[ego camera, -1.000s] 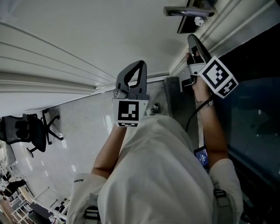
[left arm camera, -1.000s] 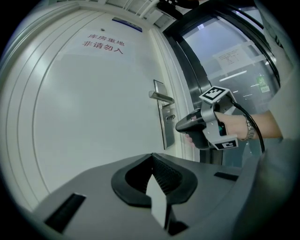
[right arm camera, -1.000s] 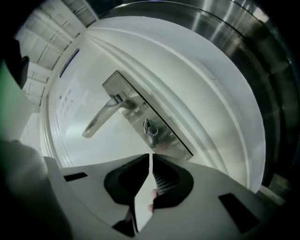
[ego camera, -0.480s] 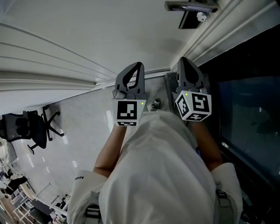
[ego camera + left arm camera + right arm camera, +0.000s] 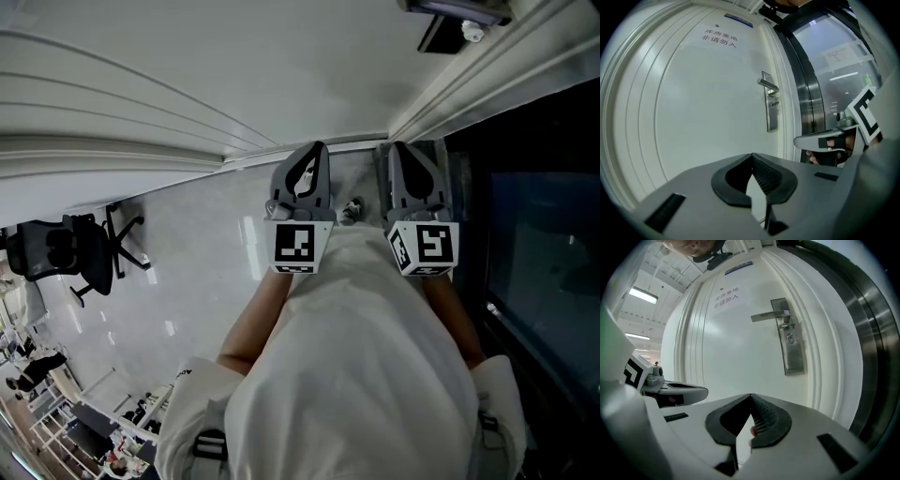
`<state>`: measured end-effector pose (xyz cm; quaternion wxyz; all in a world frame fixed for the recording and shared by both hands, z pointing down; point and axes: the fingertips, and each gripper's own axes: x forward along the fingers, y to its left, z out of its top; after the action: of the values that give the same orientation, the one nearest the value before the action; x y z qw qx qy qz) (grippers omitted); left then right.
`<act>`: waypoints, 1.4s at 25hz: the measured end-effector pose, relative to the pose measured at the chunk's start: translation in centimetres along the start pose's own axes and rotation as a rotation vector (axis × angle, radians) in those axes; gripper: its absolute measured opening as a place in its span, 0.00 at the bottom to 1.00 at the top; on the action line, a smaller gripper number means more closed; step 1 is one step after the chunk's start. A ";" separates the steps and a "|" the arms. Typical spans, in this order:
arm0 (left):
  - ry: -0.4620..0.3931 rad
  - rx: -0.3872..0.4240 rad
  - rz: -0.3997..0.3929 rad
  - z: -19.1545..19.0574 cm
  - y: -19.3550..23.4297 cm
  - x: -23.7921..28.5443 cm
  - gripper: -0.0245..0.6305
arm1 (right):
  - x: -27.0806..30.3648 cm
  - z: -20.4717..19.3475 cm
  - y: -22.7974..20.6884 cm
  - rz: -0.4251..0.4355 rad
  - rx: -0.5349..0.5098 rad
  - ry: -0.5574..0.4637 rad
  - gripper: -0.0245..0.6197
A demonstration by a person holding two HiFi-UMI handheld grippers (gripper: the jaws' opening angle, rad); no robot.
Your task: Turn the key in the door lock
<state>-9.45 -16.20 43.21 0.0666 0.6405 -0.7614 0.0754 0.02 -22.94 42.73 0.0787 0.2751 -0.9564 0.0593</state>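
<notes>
The white door (image 5: 187, 56) fills the view ahead. Its steel lock plate (image 5: 792, 348) carries a lever handle (image 5: 771, 316) with the lock cylinder (image 5: 790, 338) just below. In the left gripper view a small key-like stub (image 5: 774, 103) sticks out of the plate (image 5: 771, 110). Both grippers hang side by side, low and well back from the door, touching nothing. My left gripper (image 5: 305, 173) has its tips together and holds nothing. My right gripper (image 5: 412, 173) is shut and empty too. Each shows in the other's view, the right gripper (image 5: 825, 140) and the left gripper (image 5: 670, 390).
A dark glass panel (image 5: 534, 216) in a steel frame (image 5: 806, 93) stands right of the door. A black office chair (image 5: 66, 258) stands on the glossy floor at far left. A printed sign (image 5: 727, 295) is stuck high on the door.
My right gripper has come away from the lock, dropped down beside the left gripper and rolled so its marker cube faces up. The left gripper has sunk a little.
</notes>
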 end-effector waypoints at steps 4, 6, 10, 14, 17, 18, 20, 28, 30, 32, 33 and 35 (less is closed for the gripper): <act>-0.006 -0.019 0.021 -0.3 0.8 -0.5 0.05 | 0.2 0.0 1.7 0.013 0.008 -0.011 0.04; -0.006 -0.035 0.037 -0.6 1.1 -0.7 0.05 | 0.3 0.0 2.7 0.033 -0.024 -0.024 0.04; -0.018 -0.039 0.066 -0.8 1.5 -1.0 0.05 | 0.6 -0.2 3.5 0.060 -0.070 -0.030 0.04; -0.040 -0.020 0.076 -0.6 2.0 -1.3 0.05 | 1.4 -0.9 3.1 0.039 -0.046 -0.011 0.04; -0.035 -0.025 0.090 -0.7 2.7 -1.6 0.05 | 2.0 -1.1 3.3 0.039 -0.033 -0.001 0.04; -0.036 -0.023 0.094 -0.7 2.9 -1.6 0.05 | 2.2 -1.1 3.5 0.041 -0.029 0.000 0.04; -0.034 -0.024 0.105 -0.6 3.5 -1.6 0.05 | 2.6 -0.9 3.7 0.042 -0.026 0.002 0.04; -0.028 -0.024 0.131 -0.6 4.4 -2.0 0.05 | 3.0 -1.1 3.6 0.022 -0.019 0.032 0.04; -0.032 -0.020 0.130 -0.4 4.4 -1.8 0.05 | 3.0 -1.1 3.6 0.022 -0.015 0.032 0.04; -0.036 -0.018 0.127 -0.4 4.2 -1.7 0.05 | 2.9 -1.3 3.6 0.023 -0.014 0.032 0.04; -0.035 -0.018 0.124 -0.5 4.1 -1.8 0.05 | 2.9 -1.5 3.7 0.023 -0.013 0.034 0.04; -0.032 -0.019 0.121 -0.7 4.0 -1.9 0.05 | 2.8 -1.7 3.8 0.023 -0.011 0.040 0.04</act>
<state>-13.03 -13.60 43.37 0.0558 0.5939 -0.8002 0.0619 -4.16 -20.93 44.60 0.0984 0.2623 -0.9581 0.0604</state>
